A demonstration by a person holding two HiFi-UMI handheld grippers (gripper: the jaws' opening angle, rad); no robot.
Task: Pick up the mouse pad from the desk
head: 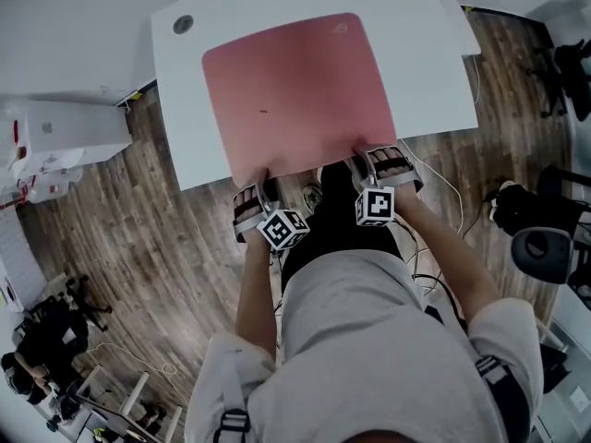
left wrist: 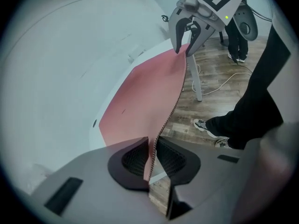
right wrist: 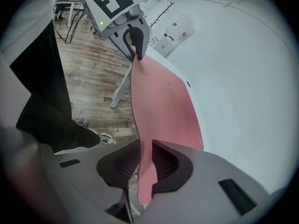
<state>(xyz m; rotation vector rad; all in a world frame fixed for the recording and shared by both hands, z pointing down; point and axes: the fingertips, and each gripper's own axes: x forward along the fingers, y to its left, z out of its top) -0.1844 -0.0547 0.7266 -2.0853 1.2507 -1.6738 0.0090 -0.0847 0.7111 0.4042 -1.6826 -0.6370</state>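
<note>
Large pink mouse pad on white desk, reaching near edge

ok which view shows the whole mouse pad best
Head view: the whole pink pad shows on the desk, near edge pinched by the left gripper and right gripper. Each gripper view shows that edge end-on between its jaws, the rest foreshortened.
</note>
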